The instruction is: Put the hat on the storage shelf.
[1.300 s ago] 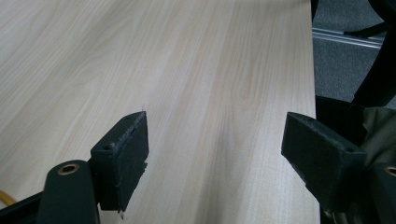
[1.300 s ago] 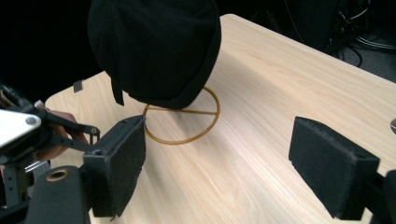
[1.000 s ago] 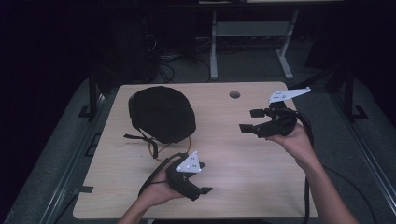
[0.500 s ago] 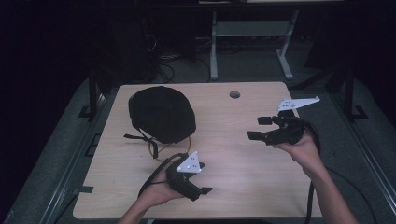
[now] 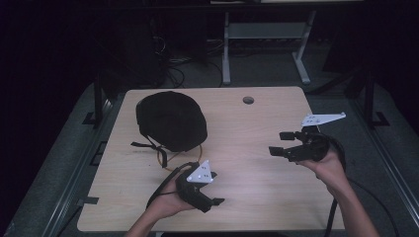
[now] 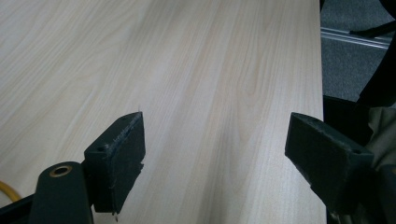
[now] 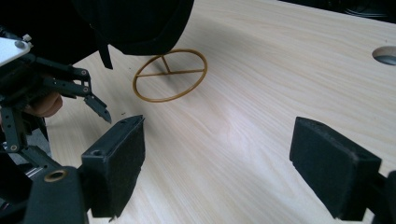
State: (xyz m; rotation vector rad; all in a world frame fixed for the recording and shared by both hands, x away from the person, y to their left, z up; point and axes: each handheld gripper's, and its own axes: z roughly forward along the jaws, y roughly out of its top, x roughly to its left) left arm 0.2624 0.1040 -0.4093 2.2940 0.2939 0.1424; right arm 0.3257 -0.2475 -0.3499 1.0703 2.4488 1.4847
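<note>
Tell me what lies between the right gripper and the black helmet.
In the high view, bare wooden table lies between the right gripper and the black helmet. The right gripper view shows a yellow ring by the helmet.

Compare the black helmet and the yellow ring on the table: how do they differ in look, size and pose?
The black helmet is a solid, dark dome, while the yellow ring is a thin open hoop with spokes inside. The helmet is far larger than the ring. The helmet bulges up from the table, whereas the ring lies flat. Both rest on the tabletop, side by side.
</note>
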